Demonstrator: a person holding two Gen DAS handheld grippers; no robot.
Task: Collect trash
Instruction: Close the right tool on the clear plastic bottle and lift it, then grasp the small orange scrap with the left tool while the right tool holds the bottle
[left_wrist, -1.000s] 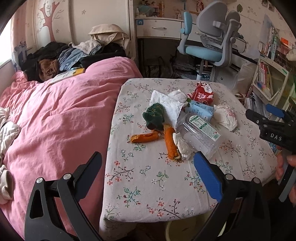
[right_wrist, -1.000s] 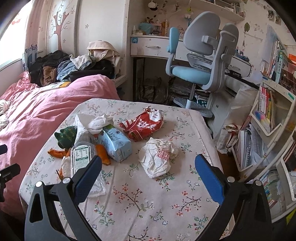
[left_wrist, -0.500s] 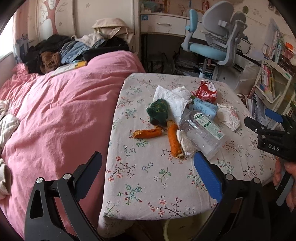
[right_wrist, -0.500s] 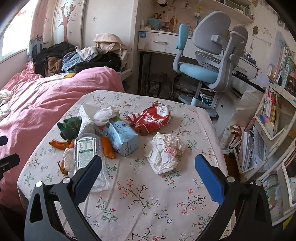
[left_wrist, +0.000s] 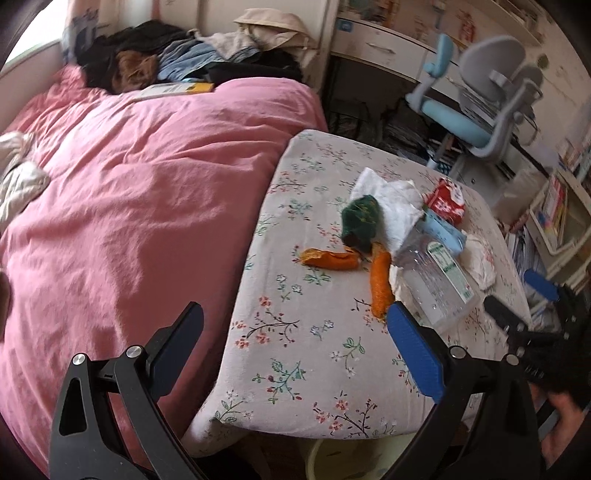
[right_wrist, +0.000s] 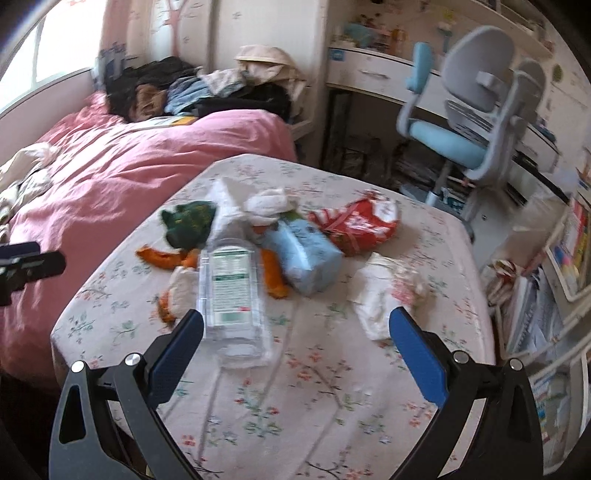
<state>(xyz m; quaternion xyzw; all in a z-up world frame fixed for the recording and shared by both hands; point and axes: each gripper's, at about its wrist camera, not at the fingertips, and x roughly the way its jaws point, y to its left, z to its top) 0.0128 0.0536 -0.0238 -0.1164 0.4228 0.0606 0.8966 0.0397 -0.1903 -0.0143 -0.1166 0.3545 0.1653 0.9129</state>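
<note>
Trash lies on the floral table (left_wrist: 295, 354) (right_wrist: 314, 398): a clear plastic bottle (left_wrist: 439, 284) (right_wrist: 232, 291), orange peels (left_wrist: 380, 284) (right_wrist: 162, 258), a green wrapper (left_wrist: 362, 221) (right_wrist: 188, 221), white tissue (left_wrist: 395, 206) (right_wrist: 269, 203), a blue carton (left_wrist: 443, 229) (right_wrist: 306, 254), a red bag (left_wrist: 447, 203) (right_wrist: 354, 225) and a crumpled white bag (left_wrist: 480, 258) (right_wrist: 388, 295). My left gripper (left_wrist: 295, 343) is open and empty at the table's near left corner. My right gripper (right_wrist: 295, 347) is open and empty, just short of the bottle's near end.
A pink bed (left_wrist: 129, 206) runs along the table's left side. A blue-grey desk chair (right_wrist: 472, 110) and desk stand behind. Shelves with books (right_wrist: 565, 258) are at the right. A pale bucket rim (left_wrist: 332, 458) shows under the table's near edge.
Both grippers have moved forward and lower toward the table. The right gripper has closed in on the bottle. The left view has swung left toward the bed.
</note>
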